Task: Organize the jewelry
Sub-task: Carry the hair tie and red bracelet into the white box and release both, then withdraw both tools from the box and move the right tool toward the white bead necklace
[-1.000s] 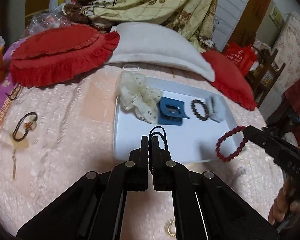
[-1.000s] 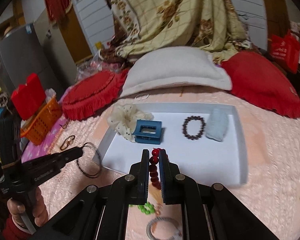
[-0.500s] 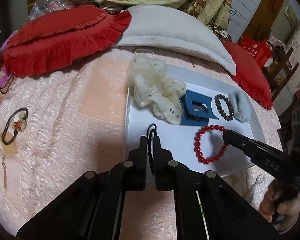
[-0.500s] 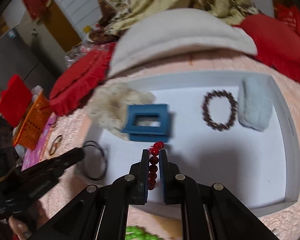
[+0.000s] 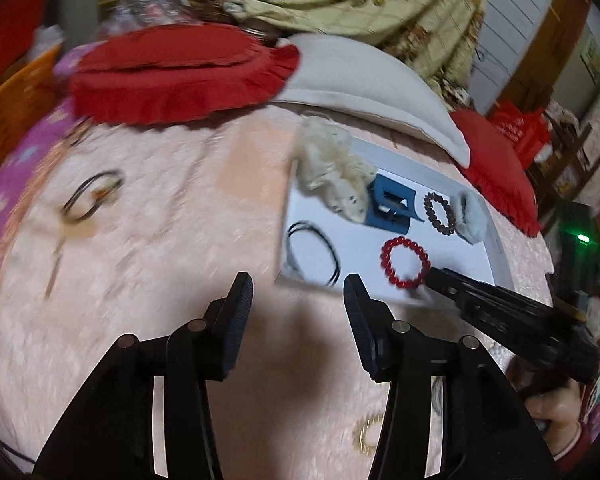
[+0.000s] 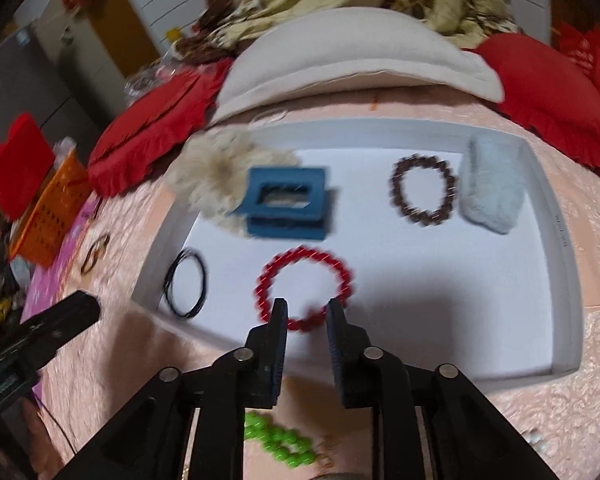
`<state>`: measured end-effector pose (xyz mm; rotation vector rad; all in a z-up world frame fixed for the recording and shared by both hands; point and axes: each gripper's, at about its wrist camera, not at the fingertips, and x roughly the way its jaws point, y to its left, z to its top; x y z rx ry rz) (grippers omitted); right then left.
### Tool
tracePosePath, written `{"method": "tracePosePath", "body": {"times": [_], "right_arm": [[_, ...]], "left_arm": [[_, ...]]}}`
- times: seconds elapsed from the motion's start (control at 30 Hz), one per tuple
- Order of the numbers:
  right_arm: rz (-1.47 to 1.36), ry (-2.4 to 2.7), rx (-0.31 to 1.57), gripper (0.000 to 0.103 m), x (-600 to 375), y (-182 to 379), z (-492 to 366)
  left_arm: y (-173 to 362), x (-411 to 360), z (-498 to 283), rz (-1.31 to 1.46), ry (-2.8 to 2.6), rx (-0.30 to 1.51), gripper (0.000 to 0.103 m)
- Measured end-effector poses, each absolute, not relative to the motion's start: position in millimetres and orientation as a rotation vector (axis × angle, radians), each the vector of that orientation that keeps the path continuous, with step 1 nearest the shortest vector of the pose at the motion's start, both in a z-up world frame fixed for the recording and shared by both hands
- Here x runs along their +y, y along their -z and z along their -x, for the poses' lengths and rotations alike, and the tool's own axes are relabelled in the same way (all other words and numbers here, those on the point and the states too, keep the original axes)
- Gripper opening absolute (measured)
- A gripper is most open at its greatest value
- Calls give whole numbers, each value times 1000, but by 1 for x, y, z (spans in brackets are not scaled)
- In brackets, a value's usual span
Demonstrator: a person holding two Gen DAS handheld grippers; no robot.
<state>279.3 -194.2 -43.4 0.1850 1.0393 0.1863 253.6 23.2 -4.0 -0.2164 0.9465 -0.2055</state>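
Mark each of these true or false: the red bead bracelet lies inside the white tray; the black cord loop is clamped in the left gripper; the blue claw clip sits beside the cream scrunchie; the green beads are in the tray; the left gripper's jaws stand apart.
1. True: the red bead bracelet lies in the white tray.
2. False: the black cord loop lies in the tray, free of the left gripper.
3. True: the blue claw clip touches the cream scrunchie.
4. False: the green beads lie on the bedspread outside it.
5. True.
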Motion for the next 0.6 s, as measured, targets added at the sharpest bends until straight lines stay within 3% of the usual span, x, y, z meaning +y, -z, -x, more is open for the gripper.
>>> {"method": "tracePosePath", "body": {"times": [0.6], "right_arm": [[-183, -130, 1031, 21, -185, 45, -261]], "left_arm": [[25, 50, -223, 128, 106, 851, 48]]}}
